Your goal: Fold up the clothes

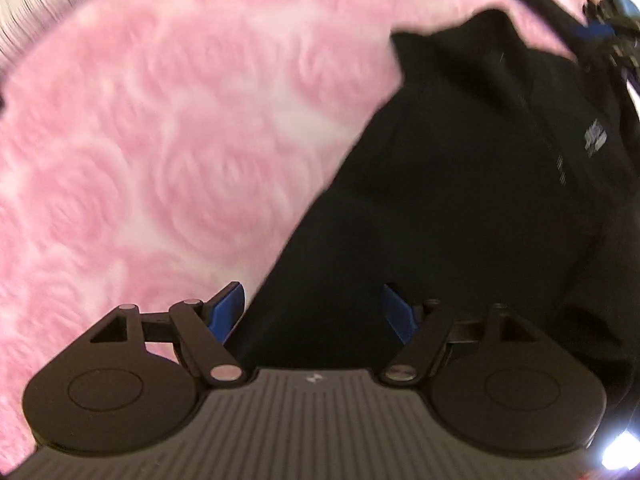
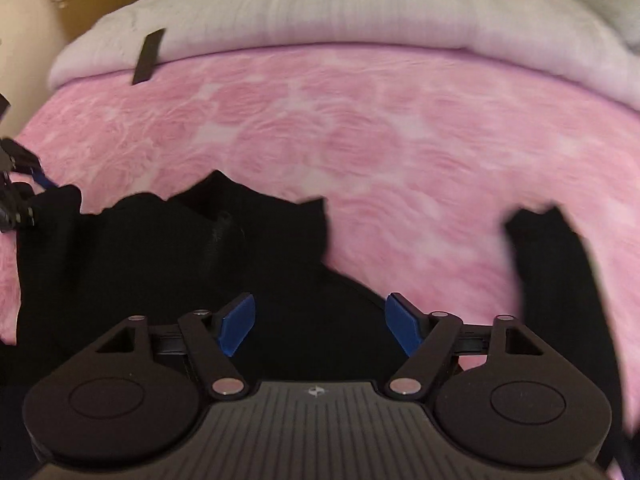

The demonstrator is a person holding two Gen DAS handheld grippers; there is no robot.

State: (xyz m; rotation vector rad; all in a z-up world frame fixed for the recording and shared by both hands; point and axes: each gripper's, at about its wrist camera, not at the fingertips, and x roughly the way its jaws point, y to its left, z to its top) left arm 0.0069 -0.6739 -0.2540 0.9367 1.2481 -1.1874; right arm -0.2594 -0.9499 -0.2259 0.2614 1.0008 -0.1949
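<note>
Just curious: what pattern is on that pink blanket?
Swirling roses, pink on paler pink, across the pink blanket; clearest in the right wrist view.

A black garment [image 2: 168, 264] lies rumpled and partly folded on a pink rose-patterned blanket [image 2: 360, 132], one long black part [image 2: 560, 280] stretching away to the right; a small pale printed logo [image 1: 595, 138] shows on its fabric.
</note>
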